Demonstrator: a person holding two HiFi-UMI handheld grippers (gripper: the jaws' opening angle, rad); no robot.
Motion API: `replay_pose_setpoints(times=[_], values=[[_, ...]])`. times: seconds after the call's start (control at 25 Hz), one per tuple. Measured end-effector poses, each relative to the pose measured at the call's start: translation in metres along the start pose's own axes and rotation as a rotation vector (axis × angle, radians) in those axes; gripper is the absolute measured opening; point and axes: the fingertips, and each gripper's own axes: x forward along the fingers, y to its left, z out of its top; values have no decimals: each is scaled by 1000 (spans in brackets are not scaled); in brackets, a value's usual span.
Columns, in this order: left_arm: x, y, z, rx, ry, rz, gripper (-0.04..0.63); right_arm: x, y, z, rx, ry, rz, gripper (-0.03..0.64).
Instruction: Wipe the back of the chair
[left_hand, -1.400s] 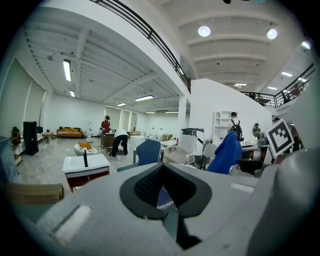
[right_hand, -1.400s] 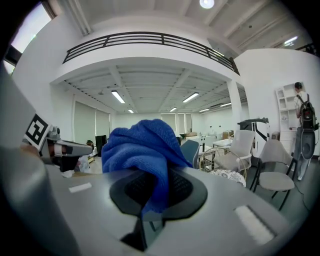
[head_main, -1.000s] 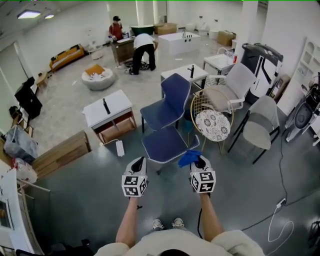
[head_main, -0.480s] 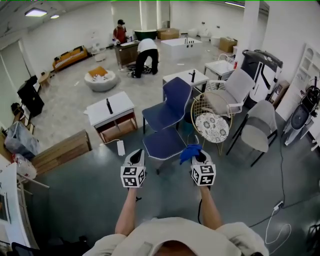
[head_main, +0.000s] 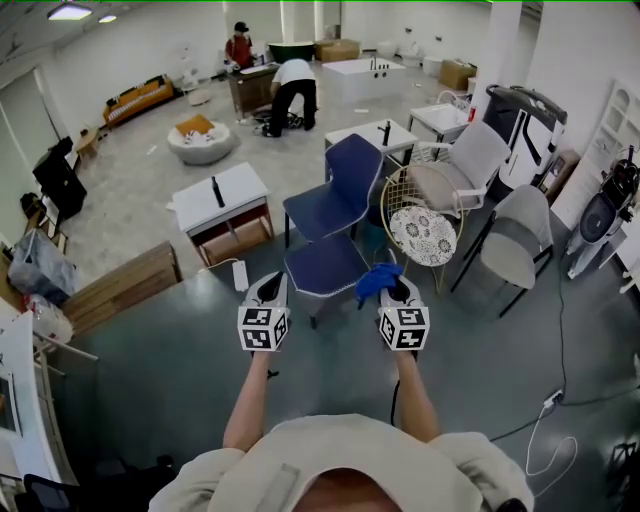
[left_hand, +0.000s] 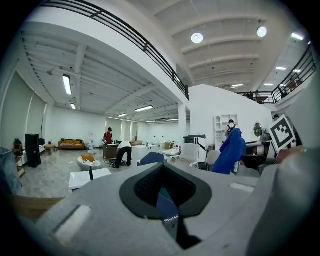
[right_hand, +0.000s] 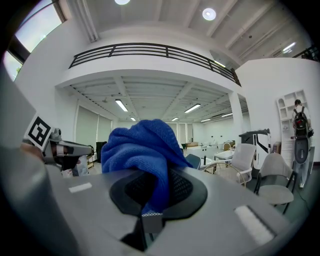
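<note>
You are holding the left gripper out in front of you, its claw drawn narrow, the jaws nearly together and gripping nothing. Just ahead of it, between the two grippers and a little beyond them, the nearer blue chair is standing on the dark floor, with a second blue chair right behind it, its back upright. You are carrying a blue cloth in the right gripper, whose claw is clamping a fold of it while the rest is bunching above the jaws. The cloth is hanging over the near chair's right edge, though whether it is touching is unclear. To the right, a gold wire chair is standing beside grey chairs.
</note>
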Motion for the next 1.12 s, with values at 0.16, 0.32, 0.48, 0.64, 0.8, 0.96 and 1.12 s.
replay_pose_setpoints(times=[0.16,0.32,0.48,0.64,0.8,0.96,1.12], values=[[-1,-5,-6,-5,11,-10,5,-3,3,-6,-5,18,1,40],[-4,-8,-12,-11,18,-11,5,-6,5,-10,-7,23,6,40],[-4,-10,-13,-18,19,-10,5,-4,6,-10,-6,25,11,40],[-5,-9,-15,-13,21,-1,5,-5,8,-10,-4,23,21,40],[-6,-8,-13,-9,18,3,5,-5,11,-11,-9,23,29,40],[-6,-8,-15,-4,25,-1,5,-5,13,-12,-3,26,29,40],[-6,-10,-20,3,37,-5,5,-5,12,-15,10,33,24,40]])
